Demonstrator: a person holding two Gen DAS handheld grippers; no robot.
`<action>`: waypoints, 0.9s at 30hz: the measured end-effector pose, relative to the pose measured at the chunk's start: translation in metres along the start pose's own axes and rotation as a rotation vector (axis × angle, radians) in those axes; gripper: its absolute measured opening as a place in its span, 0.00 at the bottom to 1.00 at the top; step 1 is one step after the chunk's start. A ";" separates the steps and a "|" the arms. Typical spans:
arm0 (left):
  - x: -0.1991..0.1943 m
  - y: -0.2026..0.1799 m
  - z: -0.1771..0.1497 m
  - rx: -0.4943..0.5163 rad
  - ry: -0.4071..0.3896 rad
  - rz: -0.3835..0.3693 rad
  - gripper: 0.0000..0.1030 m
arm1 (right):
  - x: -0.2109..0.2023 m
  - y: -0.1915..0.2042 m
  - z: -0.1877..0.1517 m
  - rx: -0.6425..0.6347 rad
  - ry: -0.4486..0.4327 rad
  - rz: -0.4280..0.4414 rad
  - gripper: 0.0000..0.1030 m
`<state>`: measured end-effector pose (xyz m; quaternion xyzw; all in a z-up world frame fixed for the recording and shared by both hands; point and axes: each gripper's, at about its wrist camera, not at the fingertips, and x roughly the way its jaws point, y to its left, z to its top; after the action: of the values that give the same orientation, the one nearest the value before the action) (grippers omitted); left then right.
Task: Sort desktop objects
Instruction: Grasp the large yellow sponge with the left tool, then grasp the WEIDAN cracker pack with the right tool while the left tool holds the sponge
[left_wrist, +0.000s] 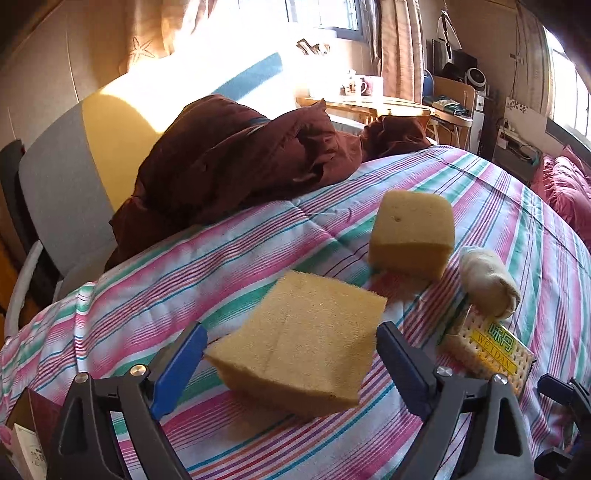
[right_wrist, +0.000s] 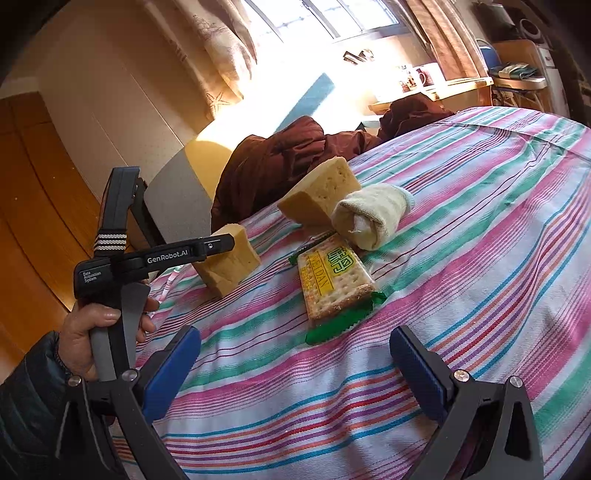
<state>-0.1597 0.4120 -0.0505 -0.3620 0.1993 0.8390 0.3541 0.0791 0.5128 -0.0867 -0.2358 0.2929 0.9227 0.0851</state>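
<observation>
Right now, near sponge: a flat yellow sponge (left_wrist: 299, 343) sits between the blue pads of the left gripper (left_wrist: 290, 363); in the right wrist view the same sponge (right_wrist: 229, 258) appears tilted, its lower edge down by the striped bedspread.
Left gripper: both pads look pressed against the sponge's sides, so it seems clamped on it; a person's hand (right_wrist: 92, 332) in a dark sleeve (right_wrist: 26, 406) holds the black handle.
Second sponge: a thicker yellow block (left_wrist: 412, 234) stands further back on the cover, well apart from the held one.
Rolled sock: a cream roll (left_wrist: 487, 282) lies just right of the thick block; from the right wrist view the sock (right_wrist: 373, 214) seems to touch that block (right_wrist: 321, 195).
Cracker packet: a clear packet with green ends and a yellow label (right_wrist: 334, 284) lies just in front of the sock, near the left gripper's right finger in the left wrist view (left_wrist: 487, 354).
Right gripper: its jaws (right_wrist: 295, 360) stand wide apart above bare cover, holding nothing, with the packet just ahead.
Bedspread: pink, green and white stripes (right_wrist: 480, 240) under everything.
Behind: a dark brown heap of bedding (left_wrist: 236, 155) at the far edge, sunlit curtains (left_wrist: 399, 48) and a wooden table (left_wrist: 369, 105) with mugs.
</observation>
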 end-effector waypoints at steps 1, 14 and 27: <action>0.003 0.000 -0.001 -0.003 0.011 -0.015 0.92 | 0.000 0.000 0.000 0.000 0.000 -0.001 1.00; -0.030 0.004 -0.032 -0.133 -0.021 -0.020 0.71 | 0.005 0.003 0.001 -0.016 0.026 -0.034 1.00; -0.123 -0.020 -0.115 -0.060 -0.029 -0.078 0.72 | -0.001 0.021 0.020 -0.145 0.032 -0.078 0.99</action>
<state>-0.0313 0.3025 -0.0355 -0.3678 0.1547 0.8351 0.3786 0.0659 0.5078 -0.0612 -0.2671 0.2174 0.9336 0.0992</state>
